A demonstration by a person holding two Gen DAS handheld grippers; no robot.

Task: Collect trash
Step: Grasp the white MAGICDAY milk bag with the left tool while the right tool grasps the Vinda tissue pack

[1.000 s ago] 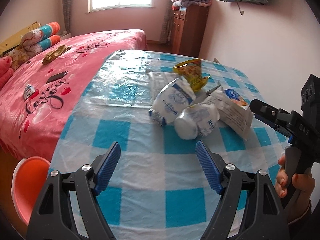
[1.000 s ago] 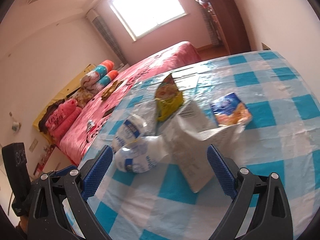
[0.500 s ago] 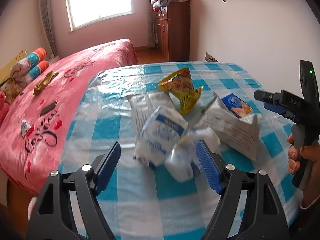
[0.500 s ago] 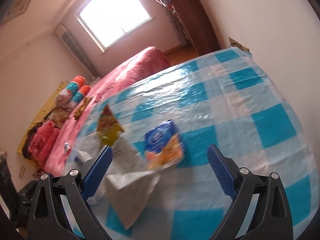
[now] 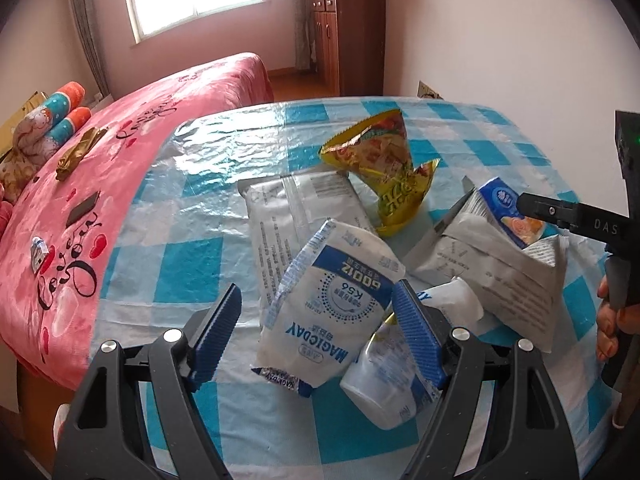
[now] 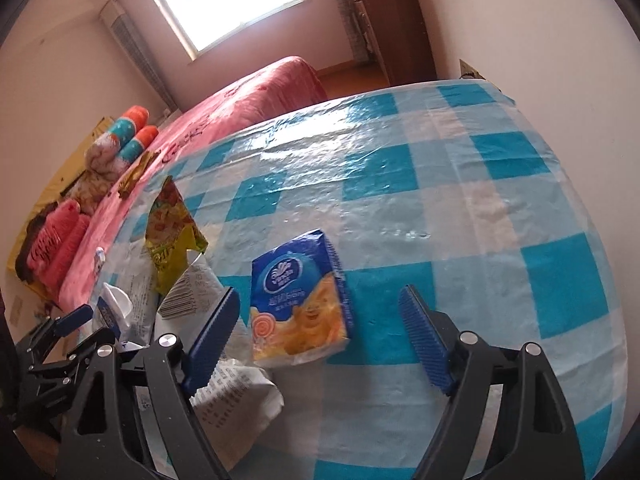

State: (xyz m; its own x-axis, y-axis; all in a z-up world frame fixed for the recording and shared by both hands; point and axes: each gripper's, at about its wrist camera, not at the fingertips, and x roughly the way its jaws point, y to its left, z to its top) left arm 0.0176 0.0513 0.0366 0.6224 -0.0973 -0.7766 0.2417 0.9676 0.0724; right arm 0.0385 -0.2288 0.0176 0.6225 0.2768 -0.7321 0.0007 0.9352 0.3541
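A table (image 5: 208, 264) with a blue-and-white checked plastic cover carries a heap of trash toward its near edge, with a pink bed (image 5: 120, 128) along its left edge.

The left gripper (image 5: 316, 328) hangs over the heap with its jaws wide apart. A white-and-blue wrapper (image 5: 328, 312) stands between the blue pads (image 5: 216, 332), but neither pad presses on it, so nothing is held. A crumpled white packet (image 5: 384, 376) lies just beside that wrapper, under the right pad. Behind them a flat grey pouch (image 5: 296, 208) lies on the cover, and a yellow snack bag (image 5: 384, 168) stands tilted at its far end. To the right lies a large grey paper bag (image 5: 500, 276).

The right gripper (image 6: 320, 328) is over the right part of the heap, and its jaws are closing. A small blue-and-orange tissue pack (image 6: 298, 300) lies between them, resting partly on the grey paper bag (image 6: 228, 400) and partly on the cover. The left pad (image 6: 212, 336) is near the pack's edge and the right pad is well apart from it; no grip is made. A person's fingers (image 5: 608, 316) show at the right edge of the left wrist view, on the handle of the right gripper.
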